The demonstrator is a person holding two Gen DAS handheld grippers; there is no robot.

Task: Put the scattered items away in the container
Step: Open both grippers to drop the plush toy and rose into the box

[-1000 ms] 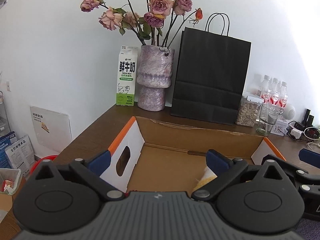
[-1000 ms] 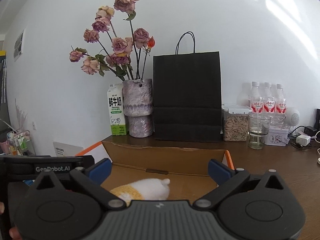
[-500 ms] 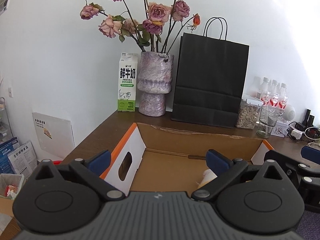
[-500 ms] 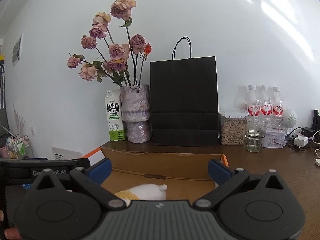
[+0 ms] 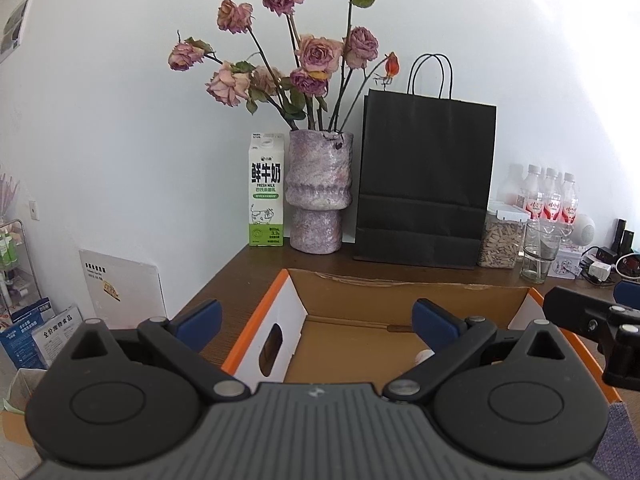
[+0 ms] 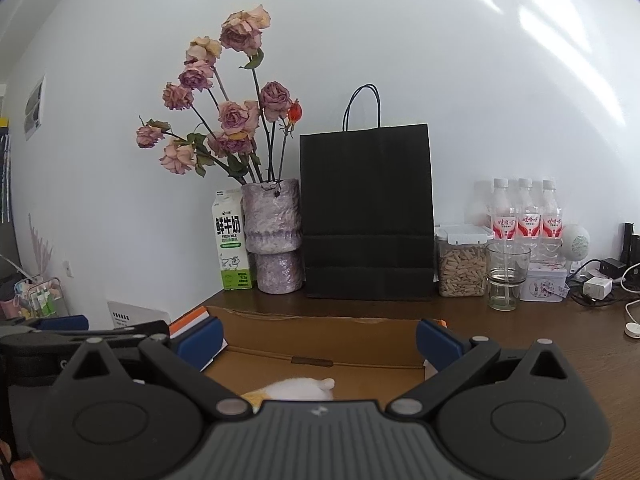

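An open cardboard box [image 5: 360, 292] with orange-edged white end flaps sits on the brown table; it also shows in the right wrist view [image 6: 320, 328]. A white and yellow plush toy [image 6: 298, 390] lies inside it, mostly hidden behind my right gripper's body; a small bit of it [image 5: 424, 356] shows in the left wrist view. My left gripper [image 5: 316, 320] is open and empty, held above the box's near left part. My right gripper [image 6: 318, 338] is open and empty above the box, and its side [image 5: 592, 320] shows at the right of the left wrist view.
Behind the box stand a milk carton [image 5: 266, 196], a purple vase of dried roses [image 5: 318, 196], a black paper bag [image 5: 424, 184], a jar of seeds [image 5: 502, 240], a glass [image 5: 540, 250] and bottles [image 5: 550, 200]. Chargers and cables [image 6: 600, 288] lie at right.
Both grippers have risen and pulled back from the box; the view tilts up, so the plush toy and box floor show less. Both stay open.
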